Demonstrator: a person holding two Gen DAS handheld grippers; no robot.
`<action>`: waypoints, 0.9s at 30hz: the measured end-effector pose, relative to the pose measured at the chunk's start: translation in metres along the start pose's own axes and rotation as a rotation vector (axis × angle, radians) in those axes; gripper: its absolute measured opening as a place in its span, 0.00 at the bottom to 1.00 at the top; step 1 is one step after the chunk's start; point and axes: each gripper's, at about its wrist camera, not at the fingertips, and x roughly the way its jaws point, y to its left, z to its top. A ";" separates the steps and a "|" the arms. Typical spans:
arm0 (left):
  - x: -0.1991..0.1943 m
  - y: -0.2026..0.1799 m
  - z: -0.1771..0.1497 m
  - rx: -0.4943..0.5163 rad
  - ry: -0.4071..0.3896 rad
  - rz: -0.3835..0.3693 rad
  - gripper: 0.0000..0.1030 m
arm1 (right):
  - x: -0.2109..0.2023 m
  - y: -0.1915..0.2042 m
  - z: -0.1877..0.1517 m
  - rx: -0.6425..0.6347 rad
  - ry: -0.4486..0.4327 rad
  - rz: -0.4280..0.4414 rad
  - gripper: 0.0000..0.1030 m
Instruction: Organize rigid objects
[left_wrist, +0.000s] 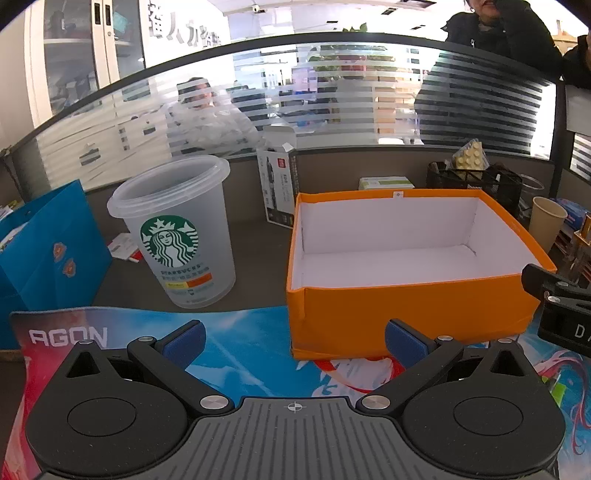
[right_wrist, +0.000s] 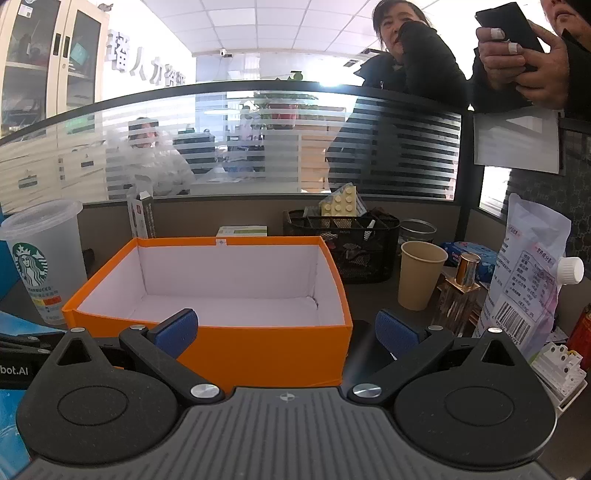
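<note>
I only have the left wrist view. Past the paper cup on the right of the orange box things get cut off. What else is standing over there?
Observer: Right beside the paper cup stands a gold-capped glass bottle, which your view barely catches.
Operator: Anything beyond that bottle?
Observer: A printed spout pouch with a white screw cap stands upright further right.
Operator: And nearer the right gripper?
Observer: A white circuit breaker lies just right of the right gripper, whose jaws are wide open with nothing between them.
Operator: Is the orange box still empty from that side?
Observer: Yes, the orange box shows only its bare white floor.
</note>
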 end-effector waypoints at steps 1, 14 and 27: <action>0.000 0.000 0.000 -0.001 0.000 0.001 1.00 | 0.000 0.001 0.000 -0.002 0.000 0.000 1.00; 0.002 0.000 -0.001 -0.003 0.004 0.002 1.00 | -0.002 0.004 0.001 -0.011 0.007 -0.004 1.00; 0.011 -0.006 -0.009 0.001 0.055 -0.052 1.00 | 0.002 0.004 0.001 -0.016 0.023 -0.005 1.00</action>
